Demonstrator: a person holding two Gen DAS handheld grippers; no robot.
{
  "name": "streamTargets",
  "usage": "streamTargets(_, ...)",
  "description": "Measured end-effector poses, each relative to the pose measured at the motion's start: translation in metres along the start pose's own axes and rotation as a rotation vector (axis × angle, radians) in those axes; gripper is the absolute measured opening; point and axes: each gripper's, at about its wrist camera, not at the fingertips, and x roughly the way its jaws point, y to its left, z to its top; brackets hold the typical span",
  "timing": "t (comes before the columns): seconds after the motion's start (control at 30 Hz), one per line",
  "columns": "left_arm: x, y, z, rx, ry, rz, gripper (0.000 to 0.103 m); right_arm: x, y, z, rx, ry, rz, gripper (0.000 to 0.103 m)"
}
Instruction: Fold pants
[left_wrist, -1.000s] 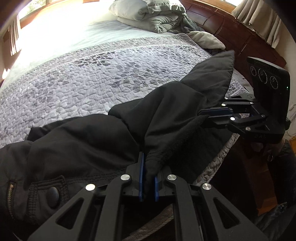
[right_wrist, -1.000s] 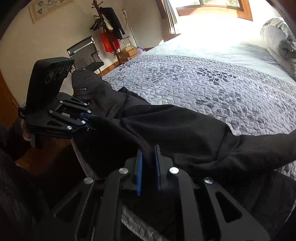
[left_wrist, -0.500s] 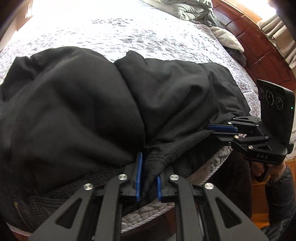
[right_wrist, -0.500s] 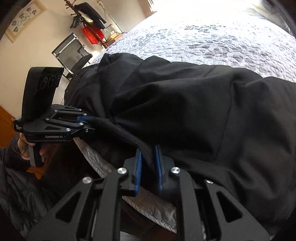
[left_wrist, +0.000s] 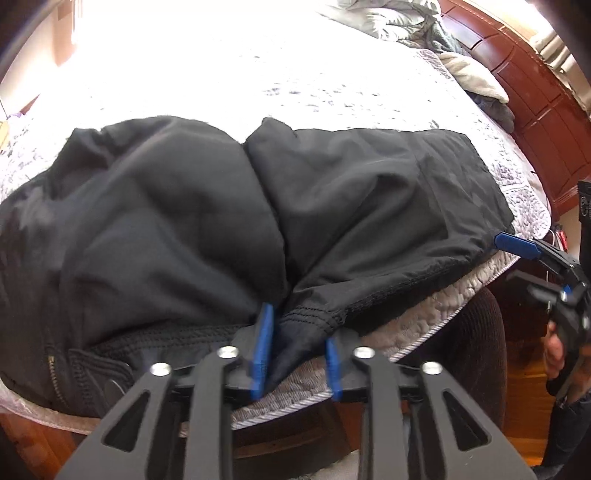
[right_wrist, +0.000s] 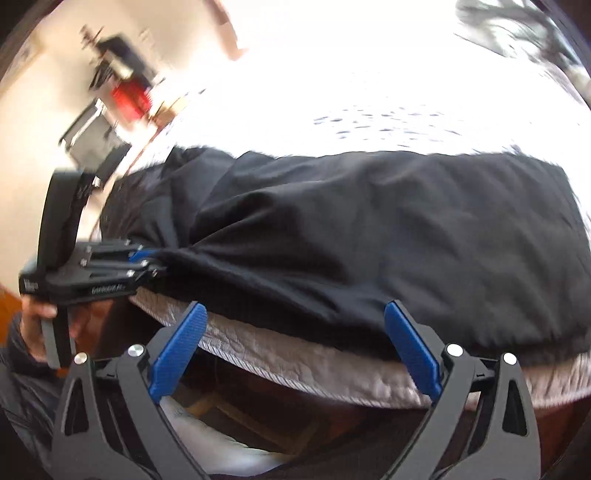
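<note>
I have the black pants (left_wrist: 229, 221) lying folded over on the quilt (left_wrist: 436, 306), close along the near edge of the bed, with the waistband and zipper (left_wrist: 50, 363) end toward the left and the hem end toward the right.

My left gripper (left_wrist: 295, 354) sits at that near edge. Its jaws have just been opening, and they now stand partly apart. A bunched hem (left_wrist: 310, 317) of the pants still lies between the blue pads (left_wrist: 263, 343); it rests against the left pad and is clear of the right one, so the cloth is let go rather than pinched.

My right gripper (right_wrist: 295, 350) has also just been opening and now has its fingers (right_wrist: 412, 347) spread wide. Nothing is between them except the quilt edge (right_wrist: 295, 362) seen below. The right finger's tip looks to touch the lower edge of the pants, though I can't be sure.

From the right wrist view I see a hand (right_wrist: 37, 317) holding the left gripper's handle at the left end of the pants. That view is blurred toward the far wall (right_wrist: 44, 122).
</note>
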Motion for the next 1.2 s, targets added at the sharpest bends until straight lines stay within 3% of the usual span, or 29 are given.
streamTargets(0.03, -0.002, 0.000, -0.003, -0.003, -0.006, 0.021, 0.055, -0.006, -0.012, -0.003, 0.044, -0.013, -0.010, 0.096)
streamTargets(0.07, -0.003, -0.001, -0.004, -0.005, -0.017, 0.039, 0.082, -0.013, -0.025, -0.009, 0.101, -0.026, -0.019, 0.096)
streamTargets(0.1, -0.005, -0.001, -0.006, -0.009, -0.039, 0.015, 0.096, -0.018, -0.037, -0.014, 0.150, -0.034, -0.024, 0.096)
streamTargets(0.13, -0.010, 0.002, -0.007, -0.027, -0.072, -0.021, 0.099, -0.022, -0.049, -0.019, 0.200, -0.041, -0.031, 0.096)
streamTargets(0.23, -0.013, 0.004, -0.005, -0.086, -0.085, -0.071, 0.099, -0.033, -0.085, -0.032, 0.357, -0.058, -0.057, 0.087)
streamTargets(0.27, -0.012, 0.003, -0.003, -0.093, -0.082, -0.075, 0.099, -0.036, -0.098, -0.036, 0.413, -0.062, -0.062, 0.074)
streamTargets(0.3, -0.011, 0.001, -0.002, -0.093, -0.083, -0.076, 0.099, -0.037, -0.108, -0.040, 0.453, -0.068, -0.068, 0.068)
streamTargets(0.5, 0.004, -0.015, 0.005, -0.054, -0.076, -0.026, 0.099, -0.037, -0.141, -0.040, 0.514, -0.103, -0.112, 0.072)
streamTargets(0.73, 0.022, -0.012, 0.007, -0.068, -0.047, -0.030, 0.099, -0.031, -0.184, -0.029, 0.633, -0.131, -0.131, 0.067)
streamTargets(0.8, 0.027, -0.012, 0.009, -0.072, -0.044, -0.025, 0.099, -0.031, -0.193, -0.027, 0.654, -0.148, -0.106, 0.044)
streamTargets(0.83, 0.030, -0.012, 0.010, -0.076, -0.039, -0.025, 0.099, -0.032, -0.196, -0.026, 0.655, -0.151, -0.113, 0.037)
streamTargets(0.87, 0.033, -0.011, 0.010, -0.080, -0.035, -0.025, 0.099, -0.033, -0.198, -0.025, 0.647, -0.161, -0.115, 0.013)
streamTargets(0.9, 0.035, -0.010, 0.011, -0.084, -0.034, -0.022, 0.099, -0.036, -0.197, -0.023, 0.637, -0.172, -0.102, 0.003)
streamTargets(1.07, 0.043, -0.009, 0.015, -0.085, -0.050, 0.000, 0.099, -0.061, -0.186, -0.028, 0.596, -0.209, -0.114, 0.002)
streamTargets(1.17, 0.048, -0.012, 0.018, -0.067, -0.051, 0.028, 0.099, -0.042, -0.195, -0.041, 0.631, -0.101, -0.181, 0.006)
streamTargets(1.2, 0.049, -0.014, 0.019, -0.058, -0.050, 0.038, 0.099, -0.034, -0.201, -0.046, 0.650, -0.079, -0.188, 0.016)
